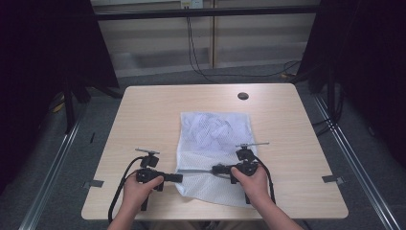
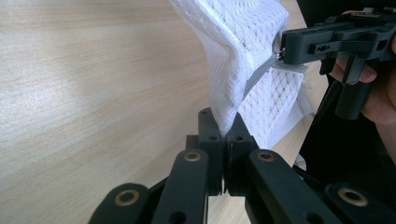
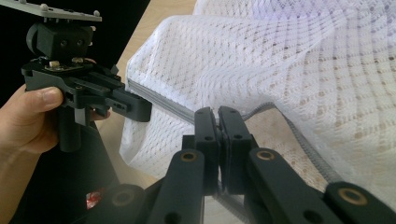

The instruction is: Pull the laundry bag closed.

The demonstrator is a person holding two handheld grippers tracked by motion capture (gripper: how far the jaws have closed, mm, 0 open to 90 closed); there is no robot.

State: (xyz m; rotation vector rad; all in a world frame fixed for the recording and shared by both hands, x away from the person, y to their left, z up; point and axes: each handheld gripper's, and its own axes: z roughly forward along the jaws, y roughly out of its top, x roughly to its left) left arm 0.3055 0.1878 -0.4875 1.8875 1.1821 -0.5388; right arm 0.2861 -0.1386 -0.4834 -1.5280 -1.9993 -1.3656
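Both tools, left tool (image 1: 179, 178) and right tool (image 1: 215, 169), pinch mesh bag (image 1: 213, 134) between them.

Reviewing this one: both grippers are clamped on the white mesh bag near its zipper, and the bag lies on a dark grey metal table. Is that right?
Not quite. The table is light wood, not dark grey metal, as the high view shows. The rest holds: the left gripper and the right gripper are each clamped on the white mesh bag near its zipper.
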